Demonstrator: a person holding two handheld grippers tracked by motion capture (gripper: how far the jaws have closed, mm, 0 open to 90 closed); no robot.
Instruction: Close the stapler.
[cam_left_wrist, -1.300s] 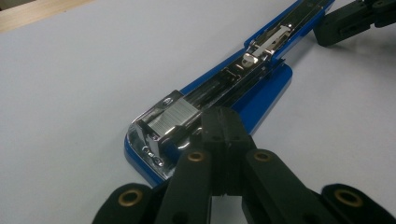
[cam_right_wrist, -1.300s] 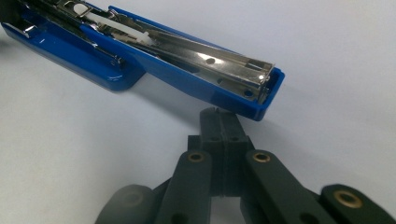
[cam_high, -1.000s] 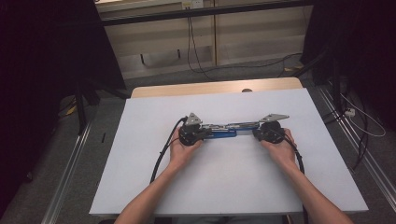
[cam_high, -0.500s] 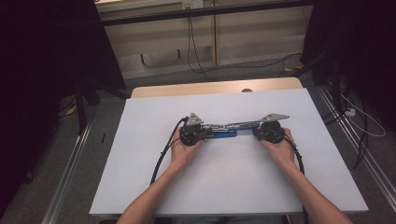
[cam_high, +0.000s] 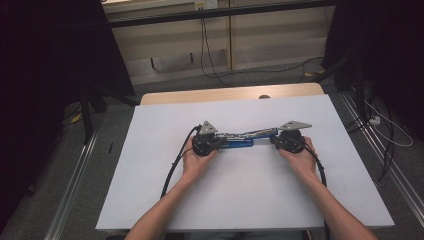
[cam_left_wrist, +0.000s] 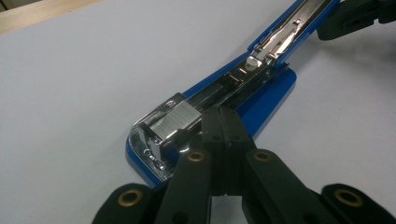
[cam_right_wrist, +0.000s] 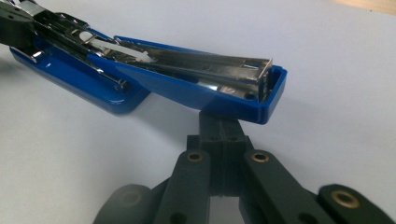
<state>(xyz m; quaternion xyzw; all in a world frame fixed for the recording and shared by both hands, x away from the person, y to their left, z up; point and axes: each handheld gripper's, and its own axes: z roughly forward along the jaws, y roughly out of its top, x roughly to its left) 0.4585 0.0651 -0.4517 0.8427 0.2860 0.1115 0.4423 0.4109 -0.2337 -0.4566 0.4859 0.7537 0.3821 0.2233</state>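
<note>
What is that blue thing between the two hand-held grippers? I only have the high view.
Observer: A blue stapler, swung open, with its chrome staple channel facing up.
Operator: Is the left one gripping it?
Observer: No. The left hand-held gripper has its jaws shut together, tips at the stapler's chrome end.
Operator: And the right?
Observer: The right hand-held gripper is shut too, tips at the end of the stapler's opened arm. I can't tell whether they touch it.
</note>
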